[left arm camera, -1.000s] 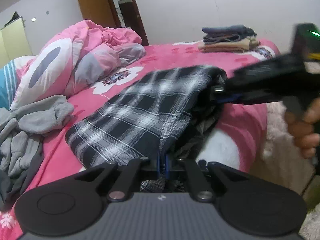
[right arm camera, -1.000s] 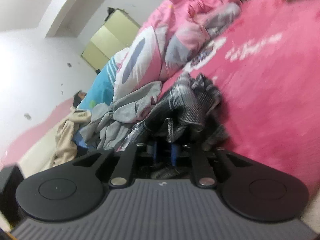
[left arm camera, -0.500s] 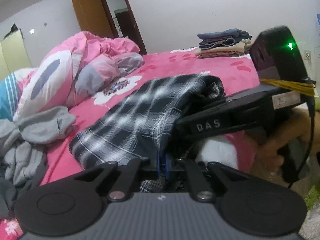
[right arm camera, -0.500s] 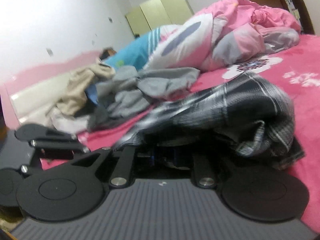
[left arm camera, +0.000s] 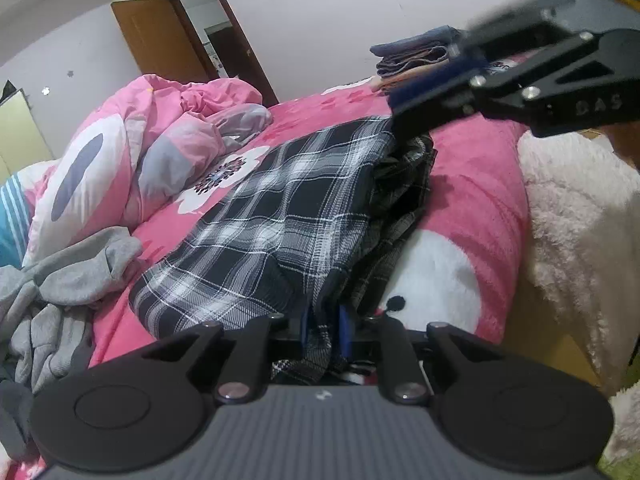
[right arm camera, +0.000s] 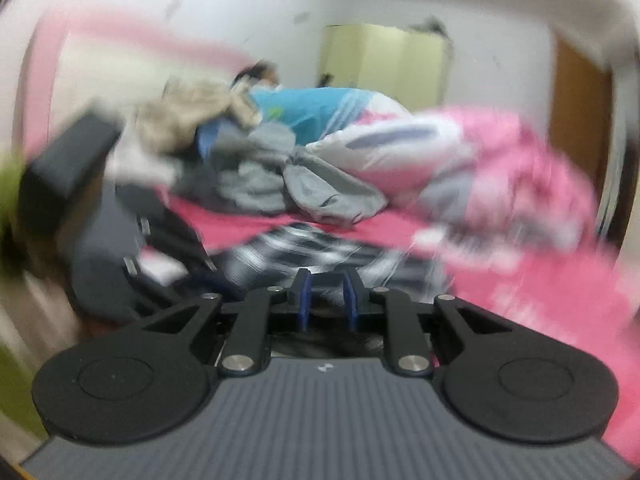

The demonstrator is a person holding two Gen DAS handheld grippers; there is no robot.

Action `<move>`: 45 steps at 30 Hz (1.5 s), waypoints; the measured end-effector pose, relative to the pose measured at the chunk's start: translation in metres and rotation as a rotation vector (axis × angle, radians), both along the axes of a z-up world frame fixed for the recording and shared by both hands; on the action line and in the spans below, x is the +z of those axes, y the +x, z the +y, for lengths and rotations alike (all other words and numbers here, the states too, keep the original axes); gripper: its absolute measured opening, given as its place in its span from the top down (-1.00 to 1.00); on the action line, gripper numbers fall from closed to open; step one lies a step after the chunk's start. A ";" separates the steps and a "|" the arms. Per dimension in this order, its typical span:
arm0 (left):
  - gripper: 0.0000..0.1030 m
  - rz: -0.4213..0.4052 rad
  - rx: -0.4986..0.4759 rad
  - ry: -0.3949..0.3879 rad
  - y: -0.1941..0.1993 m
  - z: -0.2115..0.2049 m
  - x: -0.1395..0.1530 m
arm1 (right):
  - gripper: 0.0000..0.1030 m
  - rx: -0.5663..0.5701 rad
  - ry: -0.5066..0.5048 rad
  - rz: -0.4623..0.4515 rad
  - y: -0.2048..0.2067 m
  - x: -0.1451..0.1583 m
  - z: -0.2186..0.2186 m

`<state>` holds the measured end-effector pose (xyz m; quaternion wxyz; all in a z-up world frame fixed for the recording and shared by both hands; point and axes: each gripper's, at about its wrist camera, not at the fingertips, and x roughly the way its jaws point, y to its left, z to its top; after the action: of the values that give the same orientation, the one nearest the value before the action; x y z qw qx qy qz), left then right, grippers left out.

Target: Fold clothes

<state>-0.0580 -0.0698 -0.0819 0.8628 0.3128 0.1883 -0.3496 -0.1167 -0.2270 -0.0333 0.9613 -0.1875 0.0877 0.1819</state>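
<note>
A black-and-white plaid garment (left arm camera: 280, 216) lies folded on the pink bed (left arm camera: 472, 200). Its near edge hangs between the blue pads of my left gripper (left arm camera: 325, 330), whose jaws are opening and no longer pinch the cloth. My right gripper (left arm camera: 424, 84) hovers just above the garment's far right corner. Its jaws are opening too, with nothing between them. The right wrist view is blurred. It shows the right gripper (right arm camera: 326, 300) with a bare gap between its pads and the plaid garment (right arm camera: 296, 246) lying beyond them.
A stack of folded clothes (left arm camera: 416, 56) sits at the far end of the bed. A bunched pink quilt (left arm camera: 168, 136) and a grey sweatshirt heap (left arm camera: 68, 276) fill the left side. A white fluffy blanket (left arm camera: 580, 220) hangs at the right edge.
The right gripper let go of the plaid corner, rolled over and lifted clear of it. The left pads, pinched tight on the near edge before, now stand apart.
</note>
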 end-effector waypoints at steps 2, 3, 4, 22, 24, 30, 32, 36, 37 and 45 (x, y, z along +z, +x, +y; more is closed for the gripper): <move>0.67 0.001 0.001 0.002 0.000 0.000 0.000 | 0.30 -0.012 -0.127 -0.052 0.002 -0.001 0.004; 0.67 0.001 0.001 0.002 0.000 0.000 0.000 | 0.20 -0.016 -0.172 -0.058 0.006 -0.004 0.004; 0.67 0.002 0.002 0.002 0.000 -0.001 0.001 | 0.20 -0.019 -0.218 -0.051 0.011 -0.008 0.004; -0.04 0.262 0.124 -0.409 0.012 0.062 0.060 | 0.76 -0.207 0.351 0.175 0.019 0.030 -0.083; -0.04 0.261 0.184 -0.423 0.023 0.057 0.062 | 0.76 -0.195 0.450 0.144 0.029 0.037 -0.081; -0.01 0.268 0.294 -0.329 0.040 0.034 0.028 | 0.80 -0.194 0.416 0.245 0.065 -0.005 -0.053; -0.07 0.278 0.300 -0.342 0.039 0.036 0.014 | 0.81 -0.253 0.397 0.382 0.077 -0.039 -0.058; -0.27 0.263 0.288 -0.344 0.036 0.037 0.011 | 0.87 -0.313 0.526 0.411 0.076 -0.017 -0.080; -0.29 0.267 0.288 -0.350 0.038 0.037 0.011 | 0.87 -0.327 0.520 0.382 0.075 -0.003 -0.080; -0.39 0.326 0.340 -0.479 0.042 0.048 0.009 | 0.86 -0.207 0.456 0.298 0.100 0.004 -0.049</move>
<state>-0.0165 -0.0223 -0.0734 0.9163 0.0051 0.2859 -0.2802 -0.0168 -0.2756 -0.0295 0.9686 0.0721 0.2035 0.1232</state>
